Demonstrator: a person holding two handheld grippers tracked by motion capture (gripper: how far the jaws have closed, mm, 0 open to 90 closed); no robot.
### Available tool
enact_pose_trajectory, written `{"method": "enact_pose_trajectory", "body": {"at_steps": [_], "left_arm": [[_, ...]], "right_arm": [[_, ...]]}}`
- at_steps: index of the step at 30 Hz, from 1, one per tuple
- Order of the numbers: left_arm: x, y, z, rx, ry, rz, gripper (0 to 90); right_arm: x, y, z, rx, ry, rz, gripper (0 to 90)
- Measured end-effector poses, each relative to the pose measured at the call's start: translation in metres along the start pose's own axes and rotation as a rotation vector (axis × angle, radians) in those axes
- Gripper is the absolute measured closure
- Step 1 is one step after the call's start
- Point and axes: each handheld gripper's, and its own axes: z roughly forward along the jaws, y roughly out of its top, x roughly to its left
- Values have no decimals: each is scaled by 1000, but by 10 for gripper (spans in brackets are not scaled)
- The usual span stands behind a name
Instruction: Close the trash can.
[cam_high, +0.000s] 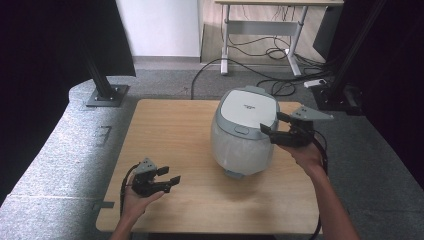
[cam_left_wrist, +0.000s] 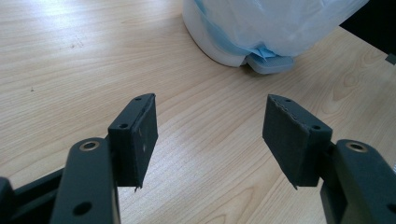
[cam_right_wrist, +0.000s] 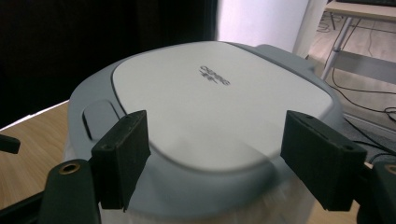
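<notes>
Rice cooker (cam_high: 245, 131) upright on table (cam_high: 165, 150), lid closed, latch button toward the person. Right gripper (cam_high: 276, 128), jaws apart, at its lid's right edge. Left gripper (cam_high: 169, 176), jaws apart, empty, well short of cooker's base.

Soft daylight, dark edges, mild blur

The counter (cam_high: 170, 150) is pale wood with a matt, fine grain. The rice cooker (cam_high: 245, 131) has a smooth plastic lid; thin clear film wraps its body. The jaws look matt black, with rough pads (cam_left_wrist: 285, 140).
</notes>
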Motion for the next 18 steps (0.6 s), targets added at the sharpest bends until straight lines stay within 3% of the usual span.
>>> {"method": "enact_pose_trajectory", "body": {"at_steps": [8,13,15,18], "left_arm": [[4,-5,2,11,9,-12,358],[5,-7,3,16,15,-19,358],[4,-7,3,16,15,-18,358],[4,-7,3,15,15,-17,358]], "right_arm": [[-8,-37,-35,-29,-37,37,227],[-12,-75,-55,-20,-59,73,227],[-12,-80,-56,-17,-62,80,227],[-13,-108,-63,-4,-71,117,230]]}}
